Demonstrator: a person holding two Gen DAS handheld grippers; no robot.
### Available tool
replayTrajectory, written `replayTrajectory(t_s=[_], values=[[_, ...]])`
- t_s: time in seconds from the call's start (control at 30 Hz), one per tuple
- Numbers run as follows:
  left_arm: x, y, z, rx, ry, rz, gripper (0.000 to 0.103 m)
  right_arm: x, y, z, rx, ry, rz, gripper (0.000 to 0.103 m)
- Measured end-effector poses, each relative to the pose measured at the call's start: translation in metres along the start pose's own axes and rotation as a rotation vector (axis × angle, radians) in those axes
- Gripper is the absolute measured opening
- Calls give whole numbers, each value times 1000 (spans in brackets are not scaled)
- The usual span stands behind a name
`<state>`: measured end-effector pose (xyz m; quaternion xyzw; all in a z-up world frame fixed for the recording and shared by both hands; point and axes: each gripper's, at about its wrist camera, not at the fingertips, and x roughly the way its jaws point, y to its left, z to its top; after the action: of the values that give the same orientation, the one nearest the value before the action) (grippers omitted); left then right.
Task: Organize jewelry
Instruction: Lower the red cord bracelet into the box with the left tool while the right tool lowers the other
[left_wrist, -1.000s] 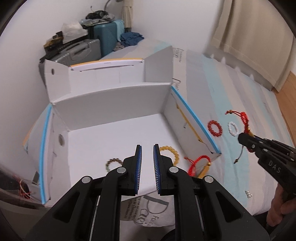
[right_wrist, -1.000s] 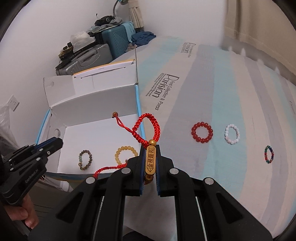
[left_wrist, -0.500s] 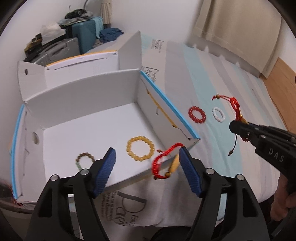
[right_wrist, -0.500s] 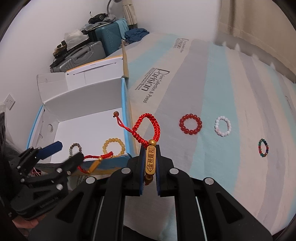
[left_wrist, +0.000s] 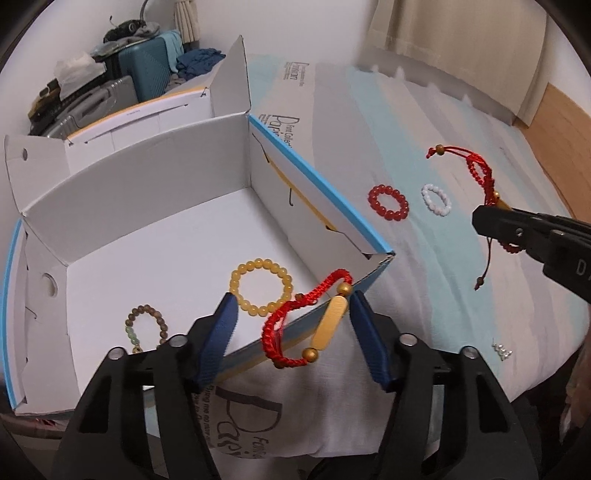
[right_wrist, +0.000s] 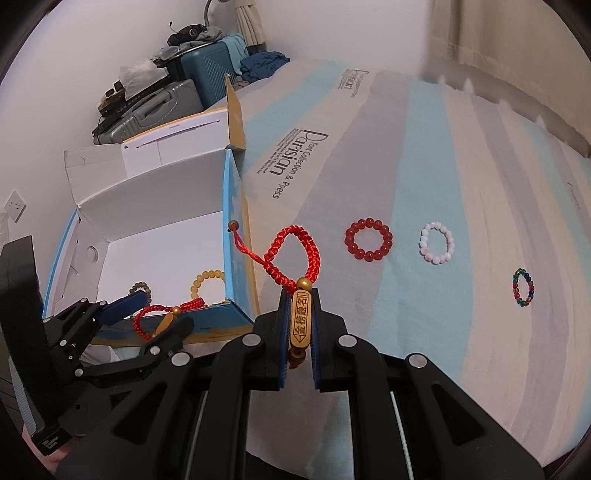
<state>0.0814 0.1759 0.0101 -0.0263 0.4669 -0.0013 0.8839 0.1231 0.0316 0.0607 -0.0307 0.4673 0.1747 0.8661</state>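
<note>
My left gripper (left_wrist: 291, 325) is open around a red cord bracelet with a gold bar (left_wrist: 306, 321) that hangs over the front wall of the white box (left_wrist: 155, 184). A yellow bead bracelet (left_wrist: 261, 282) and a brown bead bracelet (left_wrist: 146, 326) lie inside the box. My right gripper (right_wrist: 300, 332) is shut on the gold bar of a second red cord bracelet (right_wrist: 295, 254), held above the bed; it also shows in the left wrist view (left_wrist: 476, 170). The left gripper appears in the right wrist view (right_wrist: 147, 314).
On the striped bed sheet (right_wrist: 424, 166) lie a red bead bracelet (right_wrist: 368, 239), a white bead bracelet (right_wrist: 436, 243), a multicolour bead bracelet (right_wrist: 523, 288) and a small silver piece (left_wrist: 501, 349). Suitcases (right_wrist: 177, 92) stand behind the box by the wall.
My left gripper opened wide and moved right and forward until its fingers straddle the red bracelet on the box wall. My right gripper kept its bracelet and drifted slightly.
</note>
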Motion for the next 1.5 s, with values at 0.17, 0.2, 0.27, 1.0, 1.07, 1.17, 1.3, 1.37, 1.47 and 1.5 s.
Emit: replayTrajectory(t_s=[0.17,0.2,0.27,1.0,1.07,1.17,1.3,1.37,1.47,1.5], values=[[0,1,2,13,9,-9,52,2,3,0,1,2,4,9],[0,1,2,14,10,-12,49,2,4,0,1,2,6,9],[-2,1,2,23,13,-18,45,1,4,0,-1,2,9,9],[-23,3,10,-3,7,-69,10,-13,12,2,-17,-20,25,9],[-25,3,10,-4,1,-66,10,-14,12,2,-17,-23,28,9],[-30,6,12,-14,-12,-62,10,-17,15,3,-20,-29,31,9],[-37,12,14,-26,-25,-45,10,-19,20,5,-26,-33,36,9],[-39,17,16,-29,-29,-27,10,-20,24,6,-30,-36,38,9],[-44,27,18,-48,-44,-20,10,-23,35,8,-46,-42,44,9],[-46,31,20,-57,-50,-19,10,-23,38,9,-51,-43,47,9]])
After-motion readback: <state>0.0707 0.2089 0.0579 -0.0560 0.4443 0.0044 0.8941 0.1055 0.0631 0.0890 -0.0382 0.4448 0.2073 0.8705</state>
